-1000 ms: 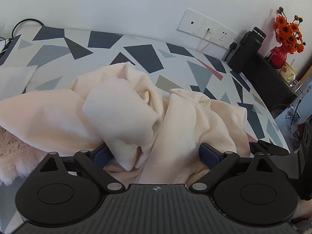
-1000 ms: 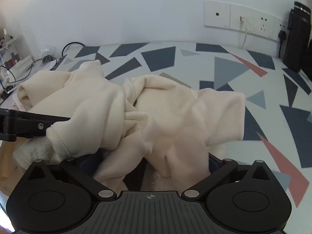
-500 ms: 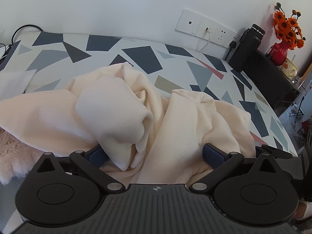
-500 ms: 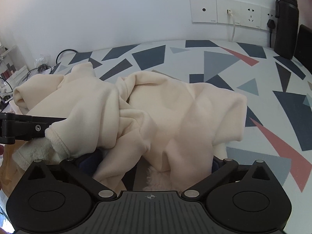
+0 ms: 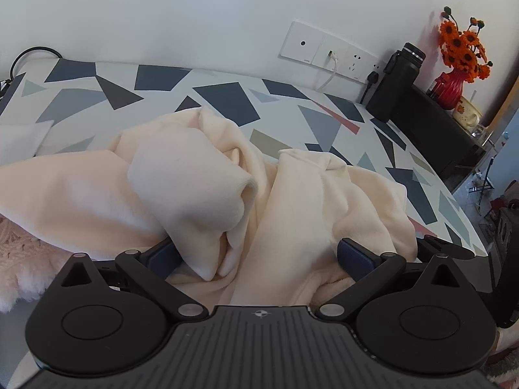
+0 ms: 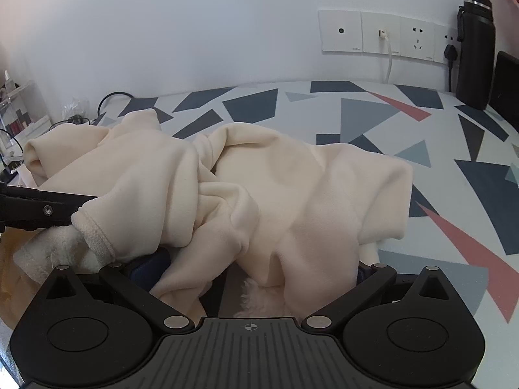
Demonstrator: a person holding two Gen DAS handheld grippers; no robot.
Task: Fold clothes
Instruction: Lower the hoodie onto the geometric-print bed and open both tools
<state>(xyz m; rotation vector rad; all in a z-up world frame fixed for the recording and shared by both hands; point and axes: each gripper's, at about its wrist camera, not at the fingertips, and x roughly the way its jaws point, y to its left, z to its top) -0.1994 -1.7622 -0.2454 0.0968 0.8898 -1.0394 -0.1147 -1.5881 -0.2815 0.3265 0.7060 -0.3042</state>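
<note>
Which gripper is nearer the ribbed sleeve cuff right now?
Left. In the right wrist view the left gripper reaches in from the left edge, its tip meeting the ribbed cuff. The right gripper is open around bunched sweatshirt fabric, just right of the cuff.

Left wrist view: camera low behind the left gripper (image 5: 258, 257), facing forward and slightly down across the patterned bed (image 5: 227, 97) toward the wall, angled toward the far right corner. Right wrist view: camera equally low behind the right gripper (image 6: 259, 265), facing the same wall more squarely. Both sit very near the cream garment (image 5: 201, 188) (image 6: 292, 188). Shared: garment, bed, wall sockets (image 5: 327, 52) (image 6: 382, 32), black bottle (image 5: 397, 81) (image 6: 475, 48).
</note>
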